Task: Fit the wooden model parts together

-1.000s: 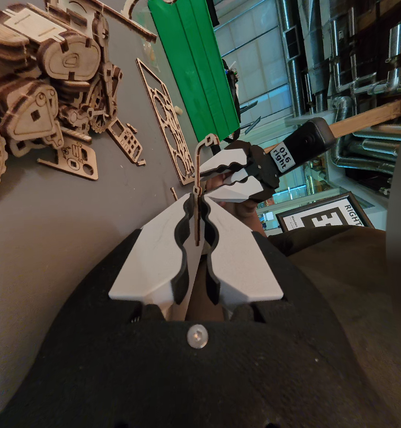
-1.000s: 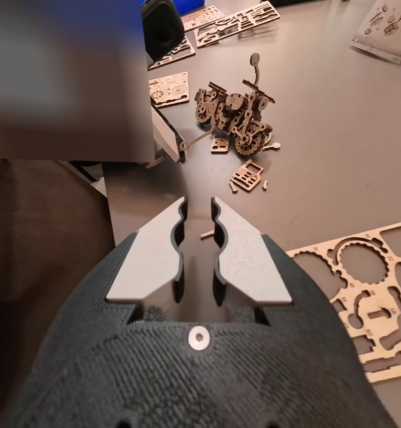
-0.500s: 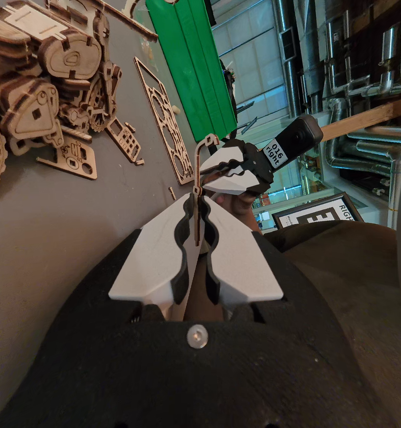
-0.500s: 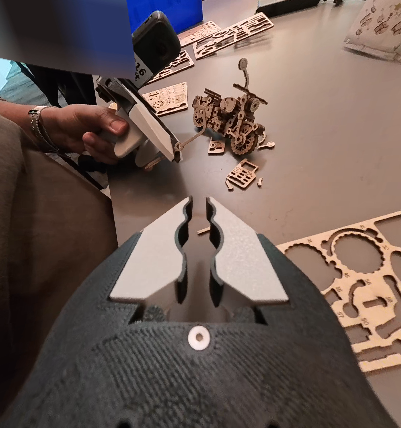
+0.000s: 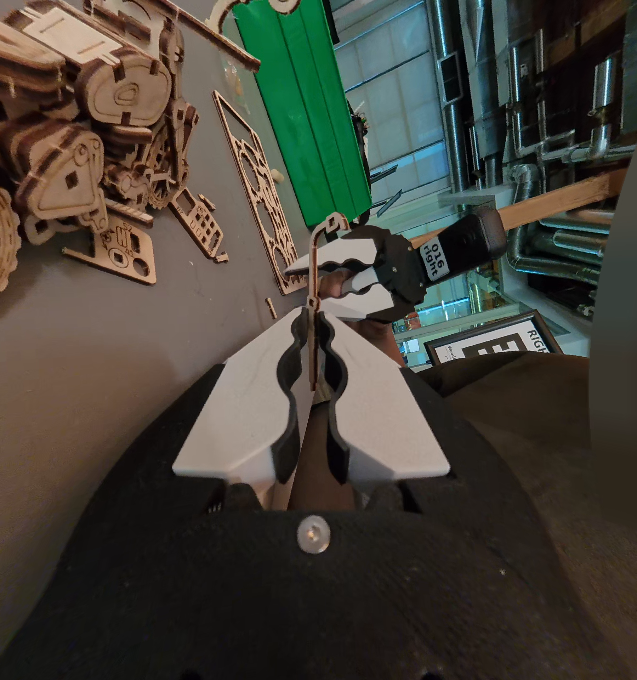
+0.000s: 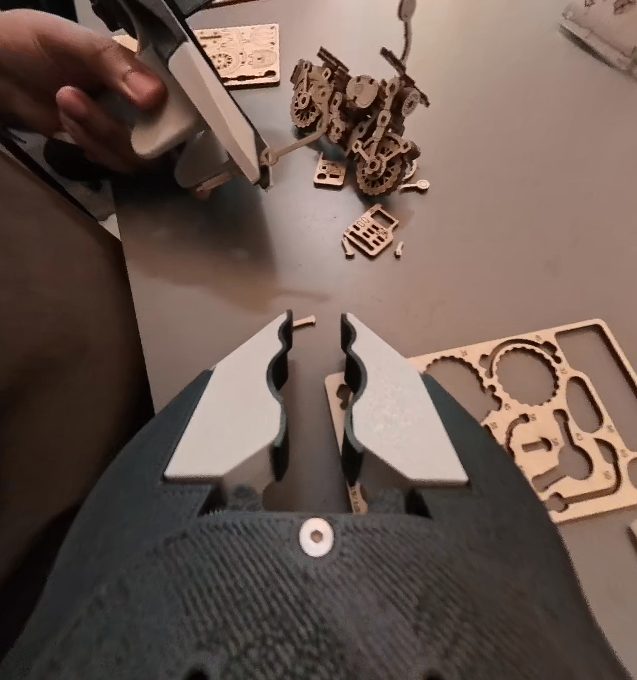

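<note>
My left gripper [image 5: 312,312] is shut on a thin bent wooden rod [image 5: 314,268] that sticks out past the tips; it also shows in the right wrist view [image 6: 294,145], held out of the left gripper [image 6: 263,173] above the table. The wooden motorcycle model [image 6: 361,114] stands on the grey table [image 6: 512,220], and fills the upper left of the left wrist view [image 5: 70,121]. My right gripper [image 6: 316,320] is open and empty, low over the table, with a small wooden pin [image 6: 304,322] just beyond its tips. It shows in the left wrist view [image 5: 302,287] just behind the rod.
A punched-out wooden sheet [image 6: 530,404] lies right of my right gripper. A small keypad-like part [image 6: 372,232], a small card [image 6: 329,173] and a printed part sheet [image 6: 243,55] lie near the model. A green panel [image 5: 302,110] stands beyond the table edge. The grippers' ends are close to 8 cm from one another.
My right gripper has opened wider and moved down and forward toward the small pin. The left gripper with the rod now appears closer in the right wrist view.
</note>
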Demonstrator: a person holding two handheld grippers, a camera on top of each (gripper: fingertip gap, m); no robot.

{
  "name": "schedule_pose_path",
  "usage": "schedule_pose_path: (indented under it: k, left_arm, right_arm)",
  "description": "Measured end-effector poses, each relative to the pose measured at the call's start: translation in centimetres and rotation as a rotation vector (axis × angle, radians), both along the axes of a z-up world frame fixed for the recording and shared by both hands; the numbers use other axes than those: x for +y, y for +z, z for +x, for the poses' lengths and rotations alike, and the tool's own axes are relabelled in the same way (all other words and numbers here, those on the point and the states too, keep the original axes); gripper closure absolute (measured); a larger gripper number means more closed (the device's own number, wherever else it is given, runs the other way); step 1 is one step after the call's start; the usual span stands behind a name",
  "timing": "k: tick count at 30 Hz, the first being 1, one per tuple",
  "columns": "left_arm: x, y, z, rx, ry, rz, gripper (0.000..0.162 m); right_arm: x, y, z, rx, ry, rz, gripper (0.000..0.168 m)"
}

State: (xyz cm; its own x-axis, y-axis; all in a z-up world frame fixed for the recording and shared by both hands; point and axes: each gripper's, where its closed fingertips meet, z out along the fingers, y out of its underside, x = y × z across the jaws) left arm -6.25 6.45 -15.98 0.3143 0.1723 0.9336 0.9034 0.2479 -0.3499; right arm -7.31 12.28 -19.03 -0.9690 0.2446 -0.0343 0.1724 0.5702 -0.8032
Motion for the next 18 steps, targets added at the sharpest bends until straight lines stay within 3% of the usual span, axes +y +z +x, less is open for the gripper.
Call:
schedule_pose_path:
  k: [18]
  left_arm:
    - [0.3,-0.1,0.3,-0.009,-0.032,0.001,0.159]
  right_arm:
    - [-0.7,-1.7,0.7,-0.036,0.048,0.072,0.139]
